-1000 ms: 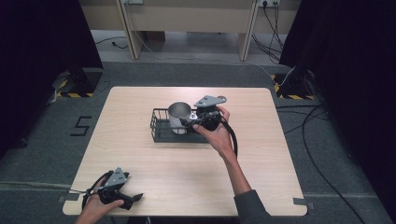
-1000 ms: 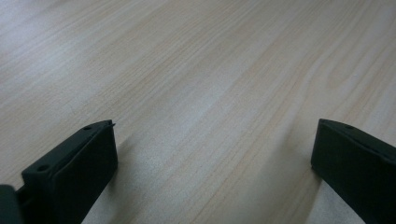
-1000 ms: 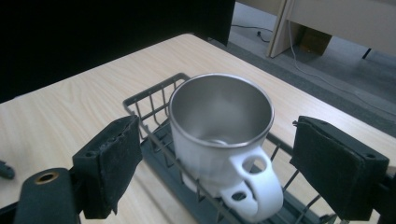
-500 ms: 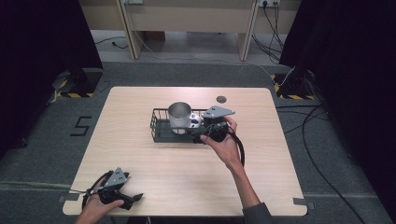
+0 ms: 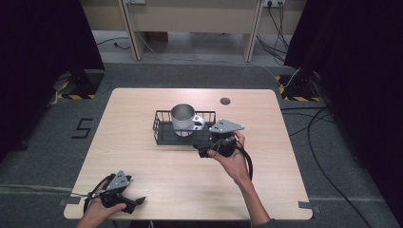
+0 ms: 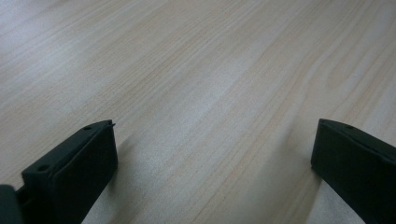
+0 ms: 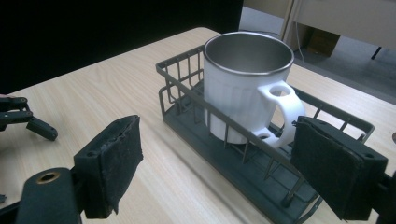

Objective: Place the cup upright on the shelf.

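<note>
1. My right tongs [image 5: 209, 151] sit just in front of the wire basket [image 5: 161, 135], held in a hand whose forearm runs in from the near edge of the counter [image 5: 142, 104], angled up and to the left. The grey three-cornered plate rides on top.
2. In the right gripper view these tongs [image 7: 219, 163] stand wide open with nothing between them. The jaw pads look rough and slightly frayed, like coarse foam or felt, though the picture is too soft for me to be sure.
3. My left tongs [image 5: 135, 203] rest low at the near left corner of the counter, well apart from the basket, with the hand curled around the body and the cable looping beside it.
4. In the left gripper view those tongs [image 6: 212, 163] are also spread wide and hold nothing; the two black jaws are smooth, blocky and hard-edged, hovering close over bare wood.
5. The mug [image 7: 247, 88] stands upright inside the basket [image 7: 187, 116], toward its left end in the high view. It has a white ribbed outer wall, a brushed metal lining and rim, and a white looped handle.
6. The basket is a dark, oblong rack of thin wire bars around a flat floor.
7. The counter is pale wood laminate with fine straight grain.
</note>
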